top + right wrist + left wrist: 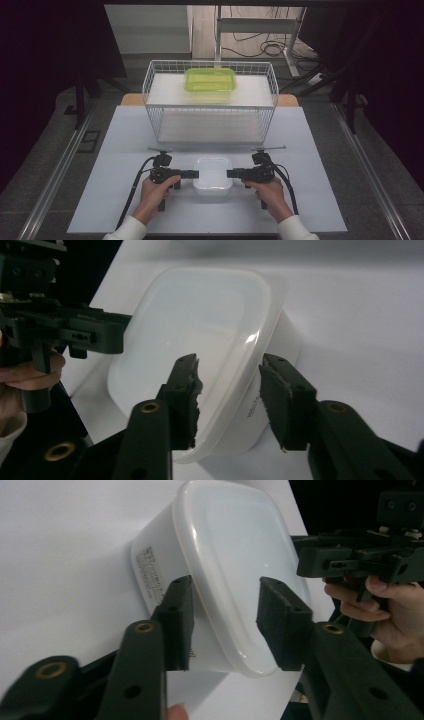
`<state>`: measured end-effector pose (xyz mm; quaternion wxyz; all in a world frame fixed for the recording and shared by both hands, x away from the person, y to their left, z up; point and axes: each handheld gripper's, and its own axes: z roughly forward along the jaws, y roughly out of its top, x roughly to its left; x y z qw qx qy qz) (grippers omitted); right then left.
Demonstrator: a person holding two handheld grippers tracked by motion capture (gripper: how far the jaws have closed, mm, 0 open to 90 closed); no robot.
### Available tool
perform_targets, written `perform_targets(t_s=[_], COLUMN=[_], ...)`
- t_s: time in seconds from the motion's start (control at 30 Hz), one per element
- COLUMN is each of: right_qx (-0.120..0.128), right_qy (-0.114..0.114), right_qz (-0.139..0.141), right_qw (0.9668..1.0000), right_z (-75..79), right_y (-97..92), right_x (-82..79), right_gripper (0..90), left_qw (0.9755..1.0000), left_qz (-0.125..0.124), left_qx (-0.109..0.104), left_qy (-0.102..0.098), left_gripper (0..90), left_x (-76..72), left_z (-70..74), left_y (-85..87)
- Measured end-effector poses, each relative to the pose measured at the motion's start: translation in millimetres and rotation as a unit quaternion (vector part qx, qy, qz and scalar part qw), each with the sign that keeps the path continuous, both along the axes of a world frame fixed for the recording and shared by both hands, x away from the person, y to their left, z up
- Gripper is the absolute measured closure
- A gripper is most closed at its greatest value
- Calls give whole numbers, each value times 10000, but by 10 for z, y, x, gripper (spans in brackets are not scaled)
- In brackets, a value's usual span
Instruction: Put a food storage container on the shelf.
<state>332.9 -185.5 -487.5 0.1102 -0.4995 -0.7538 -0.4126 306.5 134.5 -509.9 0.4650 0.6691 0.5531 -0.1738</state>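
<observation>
A white lidded plastic container [212,176] sits on the white board near the front edge. My left gripper [195,174] reaches its left side and my right gripper [230,174] its right side, both lying level and rolled on their sides. In the left gripper view the container [235,545] has its lid rim between the left gripper's [225,625] pads, one beside the wall, one over the lid. In the right gripper view the right gripper [230,400] straddles the container [200,320] rim the same way. Both sets of jaws stand apart around the rim, and no squeeze shows.
A white wire basket [150,95] stands at the back of the board [310,190], with a green lidded container [210,80] on its upper shelf. Two thin rods lie just in front of the basket. A hand [395,610] holds the opposite gripper.
</observation>
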Motion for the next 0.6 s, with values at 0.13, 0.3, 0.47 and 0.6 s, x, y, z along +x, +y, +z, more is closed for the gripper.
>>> perform_targets(t_s=[0.13,0.3,0.47,0.6], right_qx=[59,157,217,227], right_qy=[47,150,136,65], right_qz=[-146,-280,-247,-219], right_qw=[9999,9994,9994,9995], right_z=[-5,8,26,34], right_y=[-3,-23,-55,-68], right_x=[-10,-50,-62,-63], right_gripper=[627,674,703,715], left_qw=[10000,10000,10000,9999], left_qz=[24,11,36,40], left_qx=[24,29,7,-19], left_qy=[35,23,-64,-119], left_gripper=[672,695,716,730], left_x=[-6,-38,-63,-79], left_z=[7,35,56,74], left_y=[14,23,23,27])
